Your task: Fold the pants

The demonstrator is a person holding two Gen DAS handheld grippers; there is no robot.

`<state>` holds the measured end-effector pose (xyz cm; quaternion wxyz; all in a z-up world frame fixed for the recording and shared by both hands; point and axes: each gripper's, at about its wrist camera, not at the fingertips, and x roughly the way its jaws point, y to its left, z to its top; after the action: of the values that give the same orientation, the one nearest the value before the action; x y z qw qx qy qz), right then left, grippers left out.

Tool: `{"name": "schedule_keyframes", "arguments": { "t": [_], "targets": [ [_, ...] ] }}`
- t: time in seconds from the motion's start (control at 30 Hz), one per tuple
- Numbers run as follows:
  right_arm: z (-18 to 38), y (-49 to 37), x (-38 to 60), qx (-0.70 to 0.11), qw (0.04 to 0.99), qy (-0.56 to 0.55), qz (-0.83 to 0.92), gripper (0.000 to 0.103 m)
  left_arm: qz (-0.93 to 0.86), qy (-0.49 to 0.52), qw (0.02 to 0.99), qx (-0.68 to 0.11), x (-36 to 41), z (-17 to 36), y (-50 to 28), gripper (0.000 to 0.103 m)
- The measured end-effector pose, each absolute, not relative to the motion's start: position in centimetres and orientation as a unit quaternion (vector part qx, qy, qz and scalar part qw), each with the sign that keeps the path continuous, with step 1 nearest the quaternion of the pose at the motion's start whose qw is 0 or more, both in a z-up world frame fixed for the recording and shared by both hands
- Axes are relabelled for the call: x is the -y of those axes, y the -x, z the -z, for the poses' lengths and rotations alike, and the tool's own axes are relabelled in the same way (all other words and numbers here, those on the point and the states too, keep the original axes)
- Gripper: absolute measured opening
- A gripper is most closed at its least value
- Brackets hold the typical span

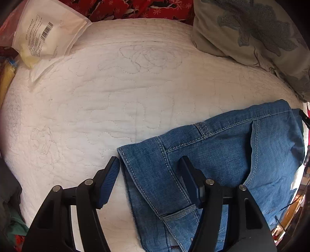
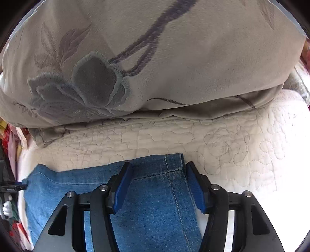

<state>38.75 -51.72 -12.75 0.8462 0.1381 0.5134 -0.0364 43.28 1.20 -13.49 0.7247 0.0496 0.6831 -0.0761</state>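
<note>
Blue jeans (image 1: 222, 155) lie flat on the white quilt (image 1: 96, 97), at the lower right of the left wrist view, with pale seams and a belt loop showing. My left gripper (image 1: 150, 160) points down over their left edge. It is open, with one finger (image 1: 110, 174) over bare quilt and the other over the denim. In the right wrist view a hemmed end of the jeans (image 2: 155, 193) reaches toward the pillow. My right gripper (image 2: 158, 164) is open astride that hem's right corner. Its left finger is above the denim and its right finger just past the edge. Neither pad presses the cloth.
A big beige pillow (image 2: 155, 58) with a grey embroidered flower lies just beyond the hem; it also fills the upper right in the left wrist view (image 1: 251, 33). A clear plastic bag (image 1: 44, 36) with a barcode lies at the quilt's far left corner. Red patterned fabric (image 1: 126, 7) borders the far side.
</note>
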Motion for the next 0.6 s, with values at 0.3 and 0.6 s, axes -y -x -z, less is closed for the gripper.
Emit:
{"name": "schedule_keyframes", "arguments": {
  "t": [0.3,0.6],
  "targets": [
    [9.2,-36.2,50.7,-0.481,0.869,-0.107,0.042,0.018,0.058,-0.024,0.774,-0.630,-0.5,10.0,-39.9,0.014],
    [3.6,-29.3,50.2,-0.430,0.893,-0.131,0.036,0.018,0.050,-0.006,0.837,-0.545,-1.3,2.2,-33.3,0.014]
  ]
}}
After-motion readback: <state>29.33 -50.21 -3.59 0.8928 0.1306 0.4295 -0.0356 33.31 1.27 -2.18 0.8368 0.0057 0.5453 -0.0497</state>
